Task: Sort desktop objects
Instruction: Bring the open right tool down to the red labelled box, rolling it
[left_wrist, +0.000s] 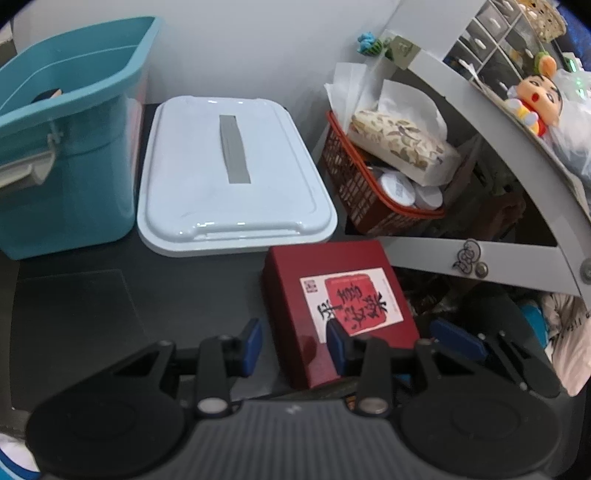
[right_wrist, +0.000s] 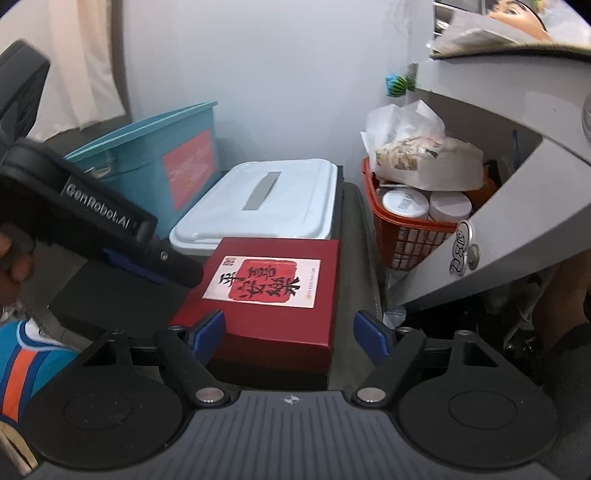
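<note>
Red box (right_wrist: 273, 295): flat, square-ish, dark red lid bearing one white label with a red seal patch and black brush characters. It is lying on the dark counter (left_wrist: 110, 295), directly in front of the white lid (left_wrist: 236, 173) and left of the white shelf unit (left_wrist: 443, 254).

Right hand-held gripper (right_wrist: 291, 334): jaws standing apart, straddling the box's near end; blue pads are sitting just off each side, no firm press showing.

Left hand-held gripper (left_wrist: 293, 349): jaws are sitting at a narrow gap, nothing between them. Its right pad is hanging over the box's near left edge; touching or not, cannot tell.

Surface and room: counter is dark and matte, backing onto a pale wall. A teal bin (left_wrist: 70, 147) is standing at the back left, open-topped, with a red label on one side. An orange basket (left_wrist: 369, 195) is sitting under the shelf arch, holding a tissue pack and two white-lidded jars. A cartoon doll (left_wrist: 535, 103) is lying on the upper shelf.

Count: one red box, one white lid, one teal bin, one basket, two jars, two grippers.
</note>
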